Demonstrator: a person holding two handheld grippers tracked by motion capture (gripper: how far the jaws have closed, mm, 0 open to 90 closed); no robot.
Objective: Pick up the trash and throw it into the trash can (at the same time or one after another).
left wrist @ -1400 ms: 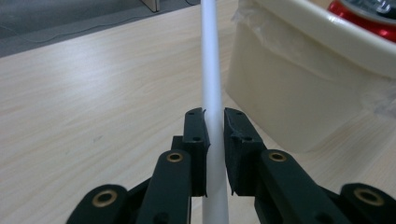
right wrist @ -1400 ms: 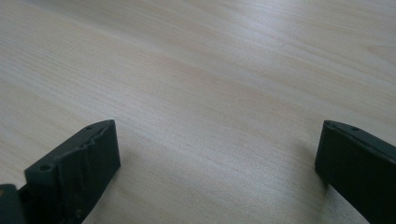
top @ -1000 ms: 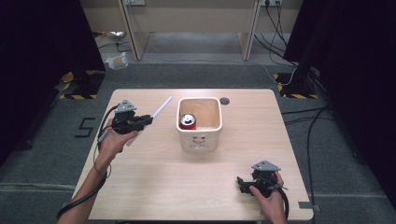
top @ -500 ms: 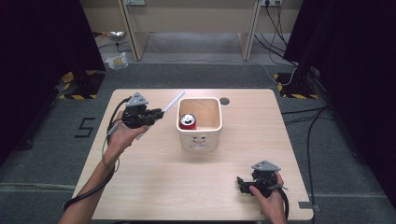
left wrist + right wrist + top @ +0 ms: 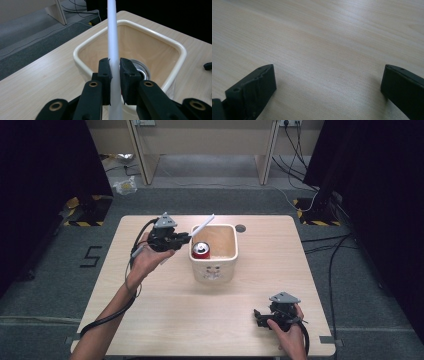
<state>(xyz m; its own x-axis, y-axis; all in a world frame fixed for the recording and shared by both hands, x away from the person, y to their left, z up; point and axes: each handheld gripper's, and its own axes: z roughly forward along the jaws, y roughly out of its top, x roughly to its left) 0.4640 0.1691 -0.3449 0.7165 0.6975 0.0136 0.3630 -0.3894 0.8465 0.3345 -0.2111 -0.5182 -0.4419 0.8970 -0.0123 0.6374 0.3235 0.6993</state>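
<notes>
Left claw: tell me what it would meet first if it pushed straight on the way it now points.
The left claw, shut on the white stick, points at the cream bin. Going straight on, it would probably pass over the near rim and meet the red can inside, though depth is hard to judge.

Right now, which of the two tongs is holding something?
The left tongs, raised beside the cream bin, are clamped on a white stick. The right tongs rest open on the table, holding nothing.

left gripper (image 5: 186,239): raised, fingers clamped | right gripper (image 5: 258,316): low near table, fingers wide apart
</notes>
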